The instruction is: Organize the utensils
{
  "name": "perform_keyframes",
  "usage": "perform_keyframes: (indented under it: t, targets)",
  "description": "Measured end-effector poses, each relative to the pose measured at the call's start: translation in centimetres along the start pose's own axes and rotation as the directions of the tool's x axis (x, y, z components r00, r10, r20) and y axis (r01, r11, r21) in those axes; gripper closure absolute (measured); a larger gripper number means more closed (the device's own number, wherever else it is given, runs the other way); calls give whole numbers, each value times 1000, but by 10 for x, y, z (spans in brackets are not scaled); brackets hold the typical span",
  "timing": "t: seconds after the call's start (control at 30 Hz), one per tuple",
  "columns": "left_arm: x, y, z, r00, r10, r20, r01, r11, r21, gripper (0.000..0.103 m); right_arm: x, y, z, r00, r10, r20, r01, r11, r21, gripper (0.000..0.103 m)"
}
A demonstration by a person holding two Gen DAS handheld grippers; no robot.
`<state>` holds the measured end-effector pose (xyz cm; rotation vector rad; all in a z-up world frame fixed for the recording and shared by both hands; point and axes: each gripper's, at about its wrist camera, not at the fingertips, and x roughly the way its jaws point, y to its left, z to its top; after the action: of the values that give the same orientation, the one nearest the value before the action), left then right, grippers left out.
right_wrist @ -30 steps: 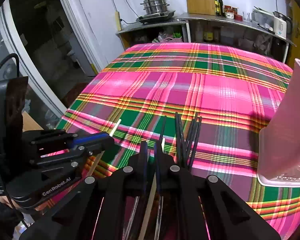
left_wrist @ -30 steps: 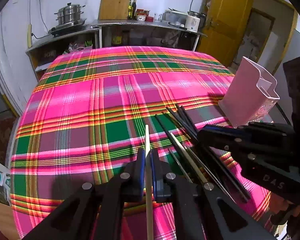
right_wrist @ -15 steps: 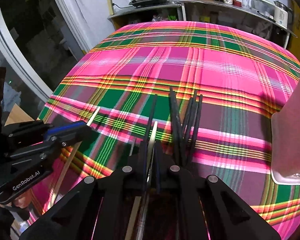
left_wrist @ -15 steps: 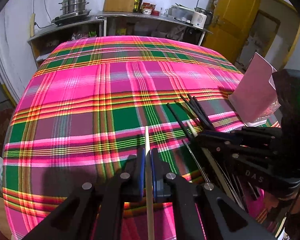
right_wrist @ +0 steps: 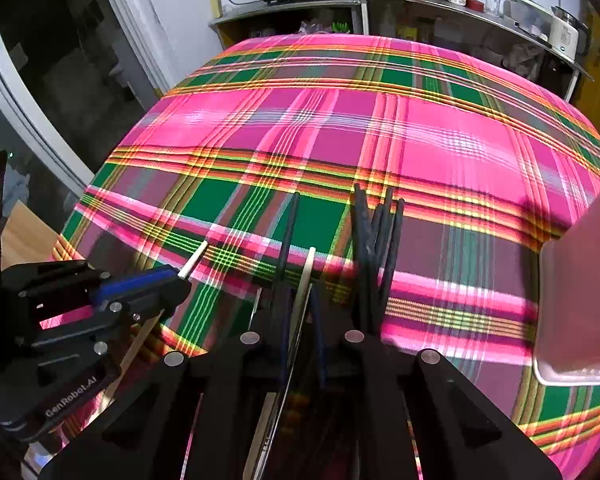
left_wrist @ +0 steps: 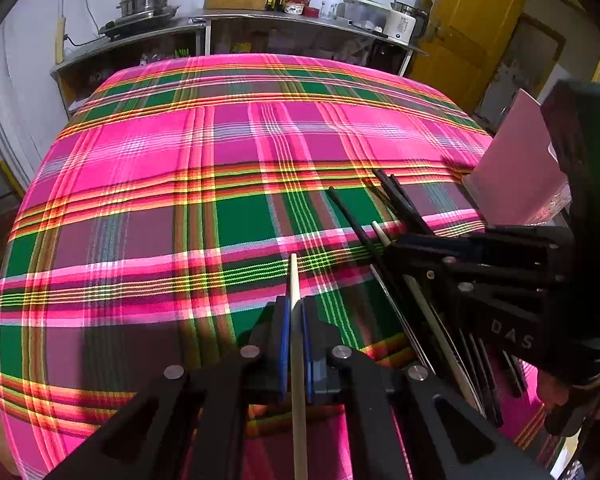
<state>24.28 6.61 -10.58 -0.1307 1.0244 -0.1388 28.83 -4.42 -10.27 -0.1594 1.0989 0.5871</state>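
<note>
- A pale chopstick (left_wrist: pixel 294 280) is pinched in the left gripper (left_wrist: pixel 295 316), its long axis running straight out along the fingers, tip forward over the tablecloth (left_wrist: pixel 140 168)
- The right gripper (right_wrist: pixel 300 308) has its jaws clenched on a second pale chopstick (right_wrist: pixel 306 276), lined up the same way; something thin and metallic seems caught beside it, though I can't tell what
- Just right of that stick a bundle of black chopsticks (right_wrist: pixel 376 232) lies on the cloth near the table's near edge, pointing away toward the far edge; one more black stick (right_wrist: pixel 288 232) lies to its left
- The pink holder (right_wrist: pixel 580 300) stands upright at the right edge of the table, right of both grippers
- The right gripper is much the nearer to it, so I'd guess its stick goes in first, tipped upright over the holder's mouth
</note>
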Motion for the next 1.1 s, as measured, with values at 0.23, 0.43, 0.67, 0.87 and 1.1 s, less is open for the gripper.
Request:
perform_keyframes:
  t: [0.23,0.43,0.67,0.87,1.1]
  targets:
    - [1,1,2,1000,-2,2,2,1000,0,97,5,6,10,1000,-24,-14,23,999,-47,92]
    - [1,1,2,1000,-5,1,5,1000,1,97,11,13,20,999,-35,-14,34,996,-87,93]
    - [3,1,5,1000,-6,-2,6,1000,5,97,11,12,20,999,-27,-25,24,995,-97,95]
    - [-3,1,7,1000,-10,13,10,1000,6,97,-3,6,18,1000,14,2,-14,998,-69,96]
    - [-23,-3,12,999,-9,52,7,1000,21,97,-31,4,18,997,44,57,-41,998,-53,96]
